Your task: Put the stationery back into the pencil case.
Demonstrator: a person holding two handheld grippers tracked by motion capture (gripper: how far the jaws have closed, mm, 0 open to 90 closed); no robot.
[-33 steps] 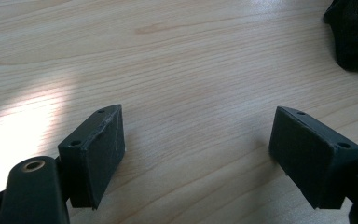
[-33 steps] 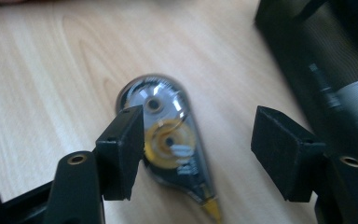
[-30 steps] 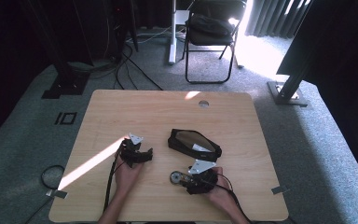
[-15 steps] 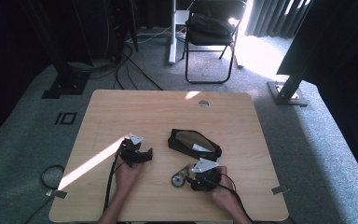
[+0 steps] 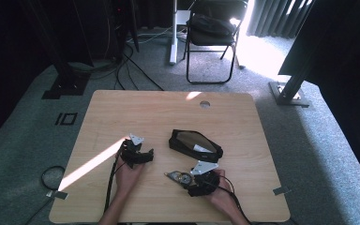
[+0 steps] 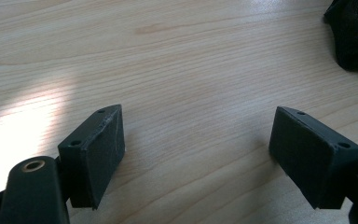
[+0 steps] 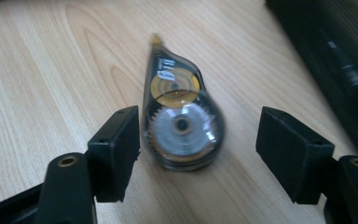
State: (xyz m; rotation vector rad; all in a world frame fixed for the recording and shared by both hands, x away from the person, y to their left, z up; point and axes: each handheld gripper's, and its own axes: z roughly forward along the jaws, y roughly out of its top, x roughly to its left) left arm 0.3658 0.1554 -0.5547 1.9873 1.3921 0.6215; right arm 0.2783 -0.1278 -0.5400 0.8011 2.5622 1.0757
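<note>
**Right gripper closing in on correction tape dispenser; grasp not yet made**

The wooden table (image 5: 122,112) carries three items of note. Largest is the black pouch (image 5: 194,144), lying flat right of centre, its position unchanged across the last second. Nearer the person's edge lies the correction tape dispenser (image 5: 180,177), a small clear teardrop body with a yellow reel and a toothed grey wheel inside, flat on the wood just in front of the pouch and apart from it.

Change noted: the right gripper (image 5: 192,179) has shifted over the last second, from beside the pouch's near corner toward the dispenser, so that the dispenser now sits at its jaws. In the right gripper view the dispenser (image 7: 181,123) lies between the two spread pads: the one at the left of that view touches or nearly touches its wheel end, while the other stands well clear. The jaws are released and grip nothing. My judgement: this is the approach stage of a pick-up; the item is bracketed but off-centre, so closing may nudge it sideways before it seats.

Hand pose: the right hand (image 5: 220,192) holds its gripper low, jaws pointing left across the table. The left gripper (image 5: 146,156) has stayed where it was, held low by the left hand (image 5: 129,171) over bare wood, its jaws wide apart and empty, a corner of the pouch visible at the edge of its own view.
</note>
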